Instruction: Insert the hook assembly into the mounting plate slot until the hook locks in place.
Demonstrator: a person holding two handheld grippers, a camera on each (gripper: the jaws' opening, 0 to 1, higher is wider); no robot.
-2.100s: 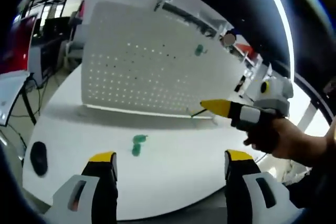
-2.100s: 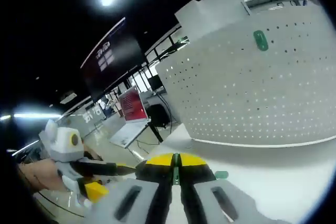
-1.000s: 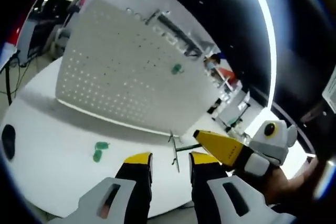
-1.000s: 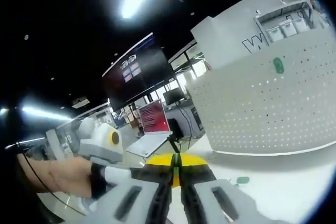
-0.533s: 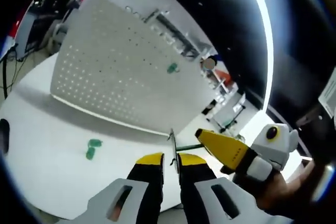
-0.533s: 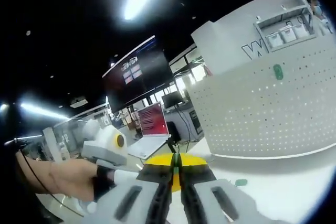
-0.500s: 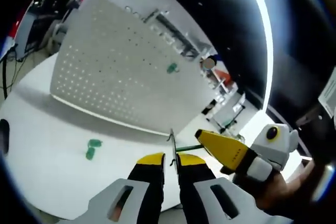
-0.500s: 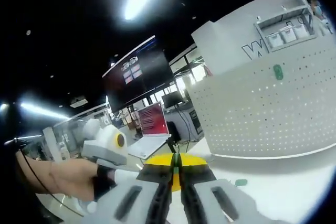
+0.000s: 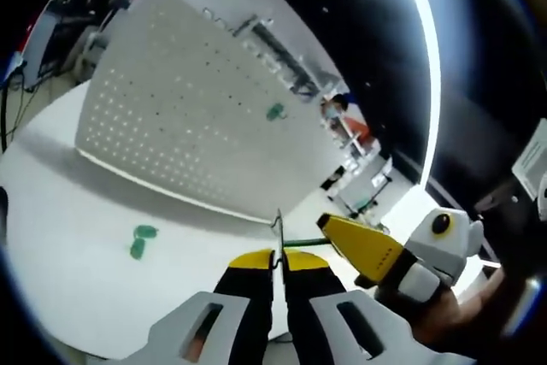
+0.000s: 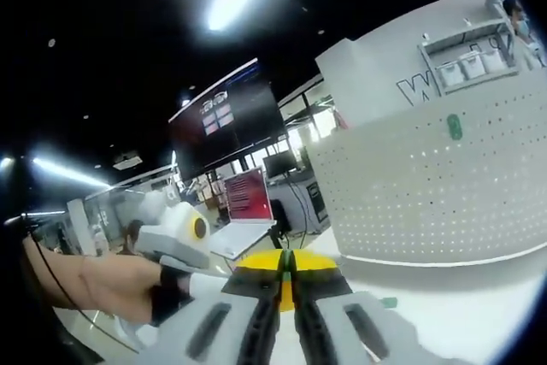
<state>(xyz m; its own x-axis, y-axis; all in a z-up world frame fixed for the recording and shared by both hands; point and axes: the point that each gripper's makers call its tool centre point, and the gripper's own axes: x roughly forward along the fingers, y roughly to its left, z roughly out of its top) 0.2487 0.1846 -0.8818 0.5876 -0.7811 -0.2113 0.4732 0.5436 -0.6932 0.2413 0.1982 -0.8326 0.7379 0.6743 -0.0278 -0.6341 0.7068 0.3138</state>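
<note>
Ahead of both grippers, a white pegboard (image 9: 179,126) stands upright on the white bench (image 9: 77,237), a green clip (image 9: 275,112) fixed high on its face. Two more green pieces (image 9: 139,241) lie on the bench left of the left gripper (image 9: 275,261), whose jaws pinch a thin metal hook (image 9: 277,230). The right gripper (image 10: 286,264) has its jaws pressed together on the hook's green rod (image 9: 305,243).

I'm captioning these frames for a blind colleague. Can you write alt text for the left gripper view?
The left hand-held gripper is shut on a thin metal hook, with the right hand-held gripper meeting it from the right. Behind stands a white pegboard carrying a green piece; two more green pieces lie on the white table.
</note>
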